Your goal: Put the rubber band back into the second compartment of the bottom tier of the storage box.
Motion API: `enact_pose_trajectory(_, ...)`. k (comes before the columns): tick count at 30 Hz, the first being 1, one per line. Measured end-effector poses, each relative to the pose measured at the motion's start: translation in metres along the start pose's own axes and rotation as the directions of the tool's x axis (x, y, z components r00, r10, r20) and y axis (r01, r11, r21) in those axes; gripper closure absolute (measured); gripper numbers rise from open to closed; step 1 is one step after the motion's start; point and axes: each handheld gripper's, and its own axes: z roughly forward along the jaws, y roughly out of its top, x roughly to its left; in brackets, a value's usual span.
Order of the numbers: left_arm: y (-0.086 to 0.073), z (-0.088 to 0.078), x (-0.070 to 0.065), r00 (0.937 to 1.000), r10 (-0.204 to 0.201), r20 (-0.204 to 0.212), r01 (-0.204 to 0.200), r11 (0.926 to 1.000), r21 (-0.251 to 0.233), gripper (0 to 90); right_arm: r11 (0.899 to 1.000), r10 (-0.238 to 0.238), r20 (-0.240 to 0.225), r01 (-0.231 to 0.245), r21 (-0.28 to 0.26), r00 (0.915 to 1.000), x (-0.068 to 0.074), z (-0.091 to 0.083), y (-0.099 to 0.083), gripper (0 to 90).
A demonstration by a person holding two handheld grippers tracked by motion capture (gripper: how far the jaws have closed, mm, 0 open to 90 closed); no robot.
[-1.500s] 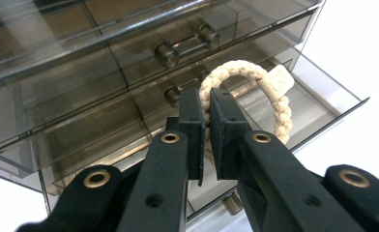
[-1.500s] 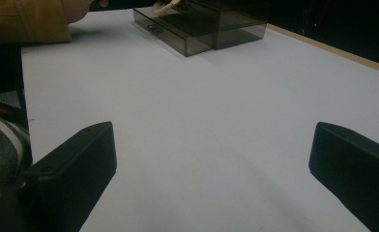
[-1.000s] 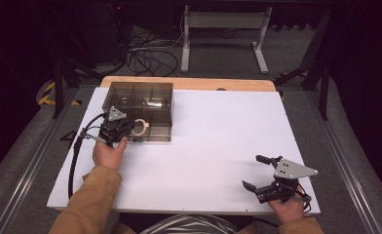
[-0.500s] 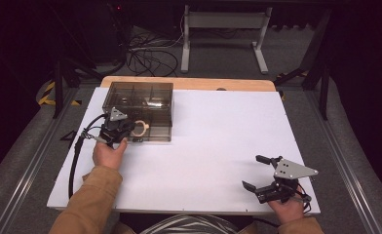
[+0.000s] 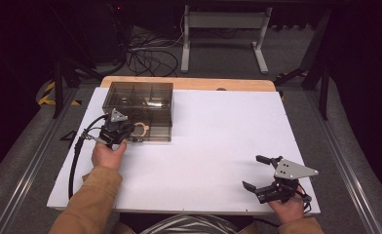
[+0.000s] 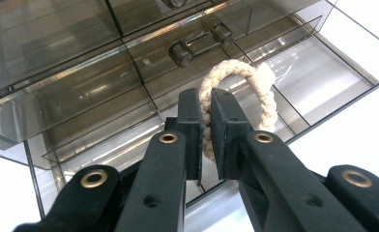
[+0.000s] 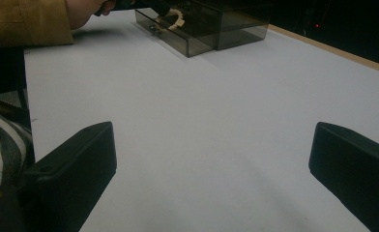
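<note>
A cream braided rope ring [image 6: 237, 76] hangs between the pads of my left gripper [image 6: 206, 104], which is shut on its near side. The ring [image 5: 141, 129] is over the pulled-out drawer [image 5: 150, 138] of a smoky clear plastic box [image 5: 139, 95] at the table's back left. In the high view my left gripper [image 5: 129, 129] points right into that drawer. My right gripper [image 5: 253, 171] rests near the front right corner, jaws wide apart with nothing between them. In the right gripper view its jaws [image 7: 211, 159] frame bare white tabletop, with the box [image 7: 236, 21] and the ring [image 7: 175, 19] far off.
The white table top [image 5: 218, 126] stretches between the two hands. A small metal part [image 5: 153, 103] lies inside the box, and a drawer handle [image 6: 197, 42] shows behind the ring. Cables and a stand's legs [image 5: 223, 34] lie on the floor beyond the table.
</note>
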Motion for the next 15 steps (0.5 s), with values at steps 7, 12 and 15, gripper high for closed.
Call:
enact_pose_trajectory(7, -0.0012, 0.0009, -0.0017, 1.0, 0.003, 0.004, -0.003, 0.9998, 0.018, 82.9, 1.0, 0.001, -0.002, -0.001, 0.0, 1.0, 0.0003, 0.0, 0.0, 3.6)
enact_pose_trajectory(12, -0.0016, 0.0002, -0.0038, 0.9998, 0.013, 0.013, -0.013, 0.9996, 0.024, 82.0, 1.0, 0.001, -0.003, -0.001, 0.0, 1.0, 0.0003, -0.0001, 0.0, 3.6)
enact_pose_trajectory(15, -0.0015, 0.0001, -0.0041, 0.9998, 0.011, 0.015, -0.011, 0.9996, 0.025, 81.1, 1.0, 0.0, -0.004, 0.0, -0.001, 1.0, 0.0004, -0.0004, -0.0001, 3.6)
